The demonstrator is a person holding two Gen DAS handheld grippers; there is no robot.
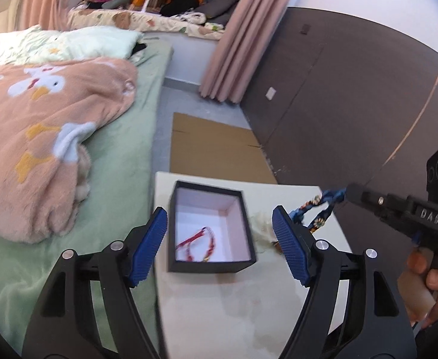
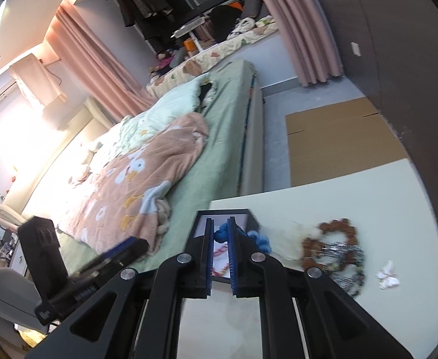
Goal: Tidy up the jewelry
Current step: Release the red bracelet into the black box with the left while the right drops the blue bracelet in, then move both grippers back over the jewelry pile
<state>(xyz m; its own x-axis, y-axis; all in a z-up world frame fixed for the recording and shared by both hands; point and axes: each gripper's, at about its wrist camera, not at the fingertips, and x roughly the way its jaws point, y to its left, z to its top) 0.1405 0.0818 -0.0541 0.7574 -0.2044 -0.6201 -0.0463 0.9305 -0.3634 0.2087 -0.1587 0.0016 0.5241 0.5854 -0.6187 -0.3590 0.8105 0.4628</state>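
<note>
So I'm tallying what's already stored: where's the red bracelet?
The red bracelet lies inside the open black box on the white table, lower centre of the left wrist view.

Black hand-held gripper (image 1: 219, 248), ribbed blue pads (image 1: 147, 248), silver screws.

1. Left wrist camera looks forward and down between its own fingers at a black box (image 1: 211, 227) close below on a white table (image 1: 219, 299).
2. Right wrist camera, rolled sideways, faces the same box (image 2: 250, 217).
3. Both views share the bed (image 1: 123, 155) and pink curtains (image 2: 99, 68).
</note>
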